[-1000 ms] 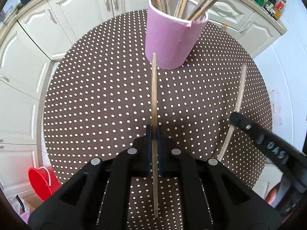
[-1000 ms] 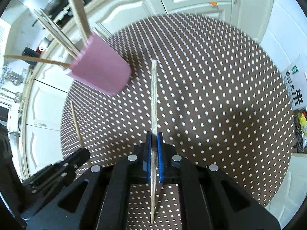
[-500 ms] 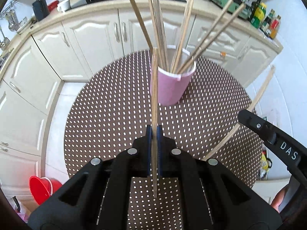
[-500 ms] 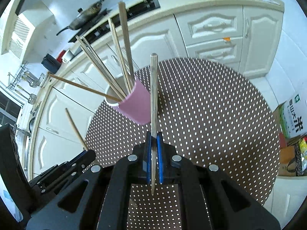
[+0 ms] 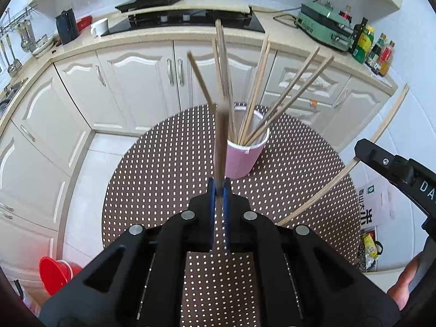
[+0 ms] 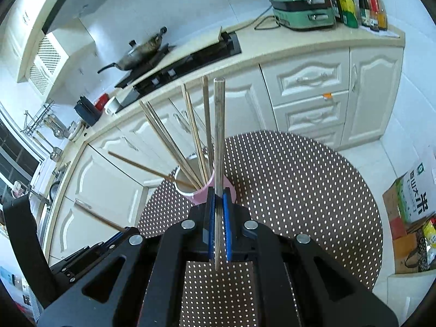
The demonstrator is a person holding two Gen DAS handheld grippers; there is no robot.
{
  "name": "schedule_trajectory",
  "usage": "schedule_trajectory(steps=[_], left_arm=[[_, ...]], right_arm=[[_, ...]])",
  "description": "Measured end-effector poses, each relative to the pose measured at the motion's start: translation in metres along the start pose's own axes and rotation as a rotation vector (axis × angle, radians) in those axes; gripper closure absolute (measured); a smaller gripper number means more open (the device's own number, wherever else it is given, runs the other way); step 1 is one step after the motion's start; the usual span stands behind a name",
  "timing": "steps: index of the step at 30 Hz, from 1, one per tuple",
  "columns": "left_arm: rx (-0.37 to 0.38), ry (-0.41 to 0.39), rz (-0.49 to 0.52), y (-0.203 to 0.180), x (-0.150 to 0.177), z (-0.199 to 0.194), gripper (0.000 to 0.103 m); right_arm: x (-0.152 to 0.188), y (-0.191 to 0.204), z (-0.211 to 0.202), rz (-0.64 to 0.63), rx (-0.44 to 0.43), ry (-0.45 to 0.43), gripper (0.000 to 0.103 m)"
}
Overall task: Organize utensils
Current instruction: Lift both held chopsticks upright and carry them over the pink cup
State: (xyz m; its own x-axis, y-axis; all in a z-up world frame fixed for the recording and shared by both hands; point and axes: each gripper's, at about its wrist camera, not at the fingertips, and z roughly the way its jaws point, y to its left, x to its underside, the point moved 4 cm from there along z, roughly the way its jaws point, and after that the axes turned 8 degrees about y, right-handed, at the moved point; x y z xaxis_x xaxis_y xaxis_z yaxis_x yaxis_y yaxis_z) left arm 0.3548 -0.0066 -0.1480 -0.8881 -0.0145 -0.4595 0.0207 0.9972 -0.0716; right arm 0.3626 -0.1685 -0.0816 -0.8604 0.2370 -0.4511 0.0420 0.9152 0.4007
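Left wrist view shows a wooden chopstick (image 5: 221, 141) pinched near its lower end between the blue pads of the left gripper (image 5: 218, 188), its length pointing up and away toward the pink cup (image 5: 239, 158), which stands on the dotted round tabletop (image 5: 152, 179) with several other chopsticks (image 5: 253, 92) fanned out of it. Over in the right wrist view, the right gripper (image 6: 218, 196) has its jaws closed on a paler chopstick (image 6: 218, 136), again low on the shaft, with a short tail hanging below the pads. Both sticks hang above the tabletop, short of the cup's mouth. They look light, stiff and smooth, so I'd judge a grip this near one end lets the long free part swing or twist in the pads; a hold closer to the middle would steady it. Each stick's lower end would need aiming into the cup, past the sticks already leaning there.
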Motion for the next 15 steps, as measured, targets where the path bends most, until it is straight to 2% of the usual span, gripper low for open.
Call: schedule_trajectory(steps=[11,15], left_arm=[[0.033,-0.106,-0.003,0.001,-0.031,-0.040,0.097],[0.085,-0.116,-0.002,0.002,-0.041,-0.051,0.097]], right_arm=[[-0.035,0.013,-0.023,-0.026,0.007,-0.106,0.098],[-0.048,0.018,-0.027,-0.025,0.010,-0.136,0.098]])
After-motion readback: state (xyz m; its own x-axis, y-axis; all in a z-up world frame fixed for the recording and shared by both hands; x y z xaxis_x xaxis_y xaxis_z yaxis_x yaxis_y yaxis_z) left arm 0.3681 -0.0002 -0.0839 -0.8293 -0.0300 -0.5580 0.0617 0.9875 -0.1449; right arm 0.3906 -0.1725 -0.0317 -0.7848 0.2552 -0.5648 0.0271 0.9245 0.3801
